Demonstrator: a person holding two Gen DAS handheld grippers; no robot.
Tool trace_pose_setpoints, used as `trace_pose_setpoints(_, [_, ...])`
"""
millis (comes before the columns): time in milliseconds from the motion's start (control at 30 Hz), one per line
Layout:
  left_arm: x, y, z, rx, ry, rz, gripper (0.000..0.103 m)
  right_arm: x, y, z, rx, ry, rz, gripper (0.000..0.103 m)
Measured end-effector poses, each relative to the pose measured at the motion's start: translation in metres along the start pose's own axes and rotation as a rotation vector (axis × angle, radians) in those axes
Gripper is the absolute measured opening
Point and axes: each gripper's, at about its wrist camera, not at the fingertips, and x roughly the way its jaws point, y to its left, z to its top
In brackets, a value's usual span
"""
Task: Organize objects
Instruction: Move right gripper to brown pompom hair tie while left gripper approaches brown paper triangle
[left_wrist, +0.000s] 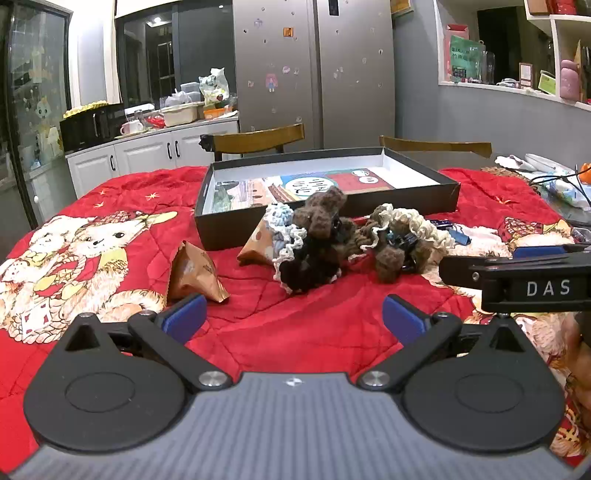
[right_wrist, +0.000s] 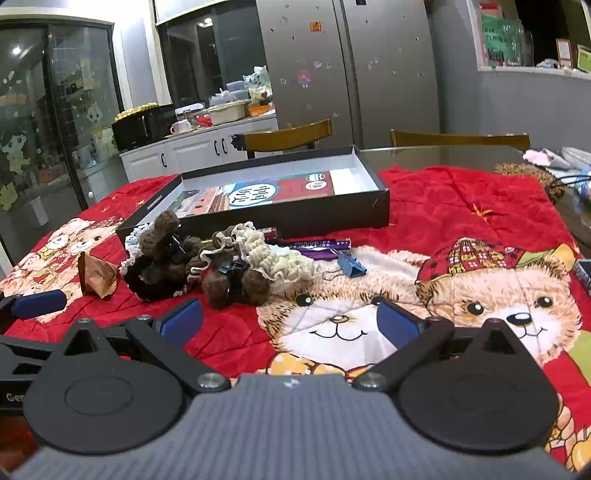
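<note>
A heap of crocheted hair ties (left_wrist: 317, 240) in brown, black, cream and pale blue lies on the red blanket in front of a shallow black box (left_wrist: 325, 206). The same heap (right_wrist: 207, 262) and box (right_wrist: 317, 218) appear in the right wrist view. Two brown paper packets (left_wrist: 192, 273) (left_wrist: 255, 243) lie left of the heap. A blue binder clip (right_wrist: 351, 264) and a purple wrapper (right_wrist: 314, 245) lie to its right. My left gripper (left_wrist: 295, 319) stands open just short of the heap, nothing between its fingers. My right gripper (right_wrist: 290, 321) is open over the bear print, also holding nothing.
The box holds a printed sheet (left_wrist: 314, 182). Two wooden chairs (left_wrist: 258, 138) (left_wrist: 436, 146) stand behind the table. Cables and cloth clutter (left_wrist: 554, 177) the far right edge. The right gripper's finger (left_wrist: 517, 273) reaches in beside my left one. A fridge (left_wrist: 314, 74) and counter (left_wrist: 155, 147) lie behind.
</note>
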Motion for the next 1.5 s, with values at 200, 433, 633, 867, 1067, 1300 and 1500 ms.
trace_pose_setpoints(200, [0.003,0.004,0.000,-0.023,0.015,-0.009,0.103,0.000,-0.002,-0.001,0.016,0.004,0.001,0.103])
trace_pose_setpoints(433, [0.005,0.006,0.001,-0.037,0.020,-0.011,0.103,0.002,-0.004,0.000,0.027,0.006,0.018,0.103])
trace_pose_setpoints(633, [0.006,0.012,0.001,-0.075,0.024,0.012,0.103,-0.001,0.000,0.001,-0.009,-0.023,0.029,0.103])
trace_pose_setpoints(867, [0.006,0.026,0.005,-0.140,0.076,0.048,0.103,0.001,0.003,0.006,0.011,0.010,0.053,0.100])
trace_pose_setpoints(1067, [-0.005,0.034,0.006,-0.116,0.064,0.052,0.103,0.006,0.002,0.009,0.137,0.095,0.068,0.096])
trace_pose_setpoints(1300, [0.001,0.057,0.014,-0.117,0.047,0.077,0.103,0.007,0.023,0.013,0.076,0.054,0.056,0.093])
trace_pose_setpoints(1500, [0.019,0.066,0.018,-0.110,0.010,0.099,0.100,0.024,0.040,0.019,0.000,0.072,0.036,0.087])
